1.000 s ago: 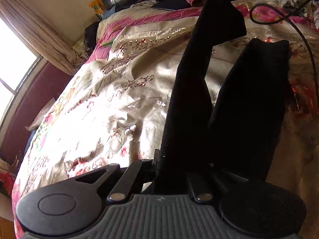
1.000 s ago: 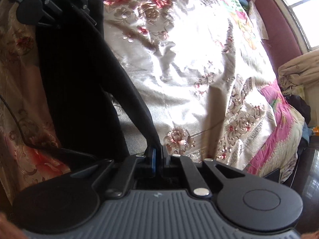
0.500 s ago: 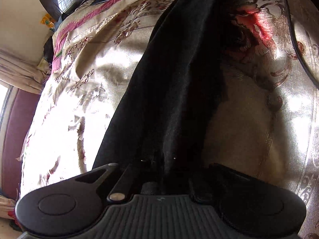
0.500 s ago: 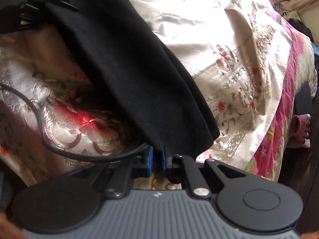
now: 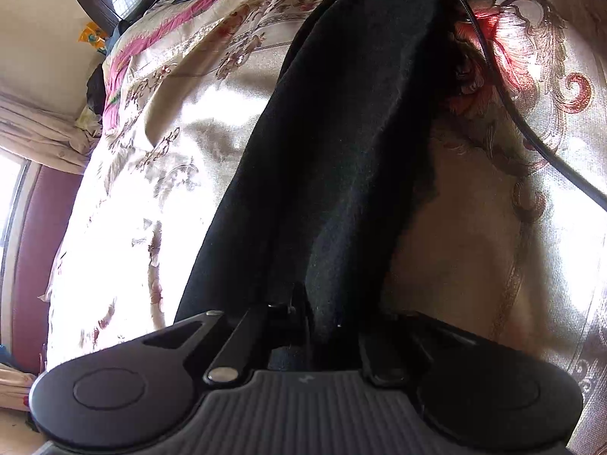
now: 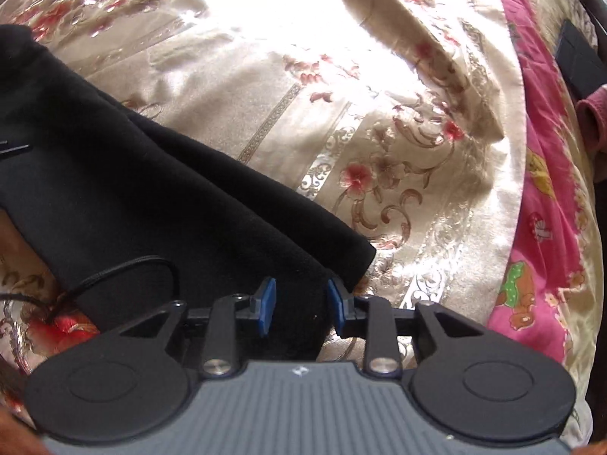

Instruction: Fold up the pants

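The black pants [image 5: 341, 159] lay as a long doubled strip on the bed [image 5: 159, 174], over its shiny cream bedspread with red and pink flowers and scrollwork. In the left wrist view the strip ran from the near edge of the picture away to the far top, narrowing as it went, with the bedspread bare on both sides of it.

The left hand-held gripper [image 5: 322, 326] was closed on the near end of the pants: the cloth rose straight out from between its fingers, which were mostly hidden under the dark fabric. A black cable [image 5: 508, 113] curved down the right side of that view, lying over the bedspread just beside the pants and crossing their far end.

In the right wrist view the other end of the pants [image 6: 159, 204] lay flat on the bed [image 6: 379, 113], its two layers slightly offset and its square corner pointing right. The right hand-held gripper [image 6: 299, 305] stood open, its blue pads [image 6: 267, 305] well apart, one to each side of the cloth's near edge and not pinching it. The cable [image 6: 125, 265] looped over the pants on the left, near that gripper. A pink patterned blanket [image 6: 542, 197] edged the bed on the right.
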The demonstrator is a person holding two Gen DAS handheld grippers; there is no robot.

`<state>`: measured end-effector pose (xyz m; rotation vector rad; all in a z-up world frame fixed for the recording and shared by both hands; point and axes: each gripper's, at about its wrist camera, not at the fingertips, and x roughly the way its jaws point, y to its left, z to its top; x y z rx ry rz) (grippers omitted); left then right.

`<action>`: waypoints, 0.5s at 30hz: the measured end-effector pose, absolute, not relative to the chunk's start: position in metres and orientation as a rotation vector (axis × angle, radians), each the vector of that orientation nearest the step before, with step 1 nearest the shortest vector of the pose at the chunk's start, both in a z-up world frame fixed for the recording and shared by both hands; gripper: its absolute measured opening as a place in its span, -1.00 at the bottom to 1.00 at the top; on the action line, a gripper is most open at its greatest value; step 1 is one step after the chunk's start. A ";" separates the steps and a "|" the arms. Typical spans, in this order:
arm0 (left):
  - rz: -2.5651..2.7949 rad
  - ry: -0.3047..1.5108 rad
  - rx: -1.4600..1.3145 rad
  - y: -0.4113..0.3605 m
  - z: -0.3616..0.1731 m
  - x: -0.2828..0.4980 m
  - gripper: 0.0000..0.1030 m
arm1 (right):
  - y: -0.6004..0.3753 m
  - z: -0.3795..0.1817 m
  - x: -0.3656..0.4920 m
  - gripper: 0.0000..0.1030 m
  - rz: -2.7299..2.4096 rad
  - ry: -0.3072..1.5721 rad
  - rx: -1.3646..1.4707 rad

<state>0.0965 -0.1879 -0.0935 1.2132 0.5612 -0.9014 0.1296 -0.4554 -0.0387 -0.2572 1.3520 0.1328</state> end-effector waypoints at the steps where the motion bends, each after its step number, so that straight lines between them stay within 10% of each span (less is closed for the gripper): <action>1: -0.898 0.563 1.214 -0.188 -0.094 0.097 -0.49 | -0.455 -0.041 0.130 -0.47 0.158 1.376 -0.269; 2: -0.892 0.565 1.213 -0.189 -0.094 0.097 -0.49 | -0.454 -0.043 0.129 -0.88 0.176 1.407 -0.266; 4: -0.876 0.572 1.201 -0.190 -0.091 0.097 -0.49 | -0.457 -0.036 0.129 -1.00 0.170 1.404 -0.258; 15: -0.828 0.582 1.205 -0.191 -0.096 0.096 -0.50 | -0.469 -0.035 0.147 -0.62 0.323 1.372 -0.373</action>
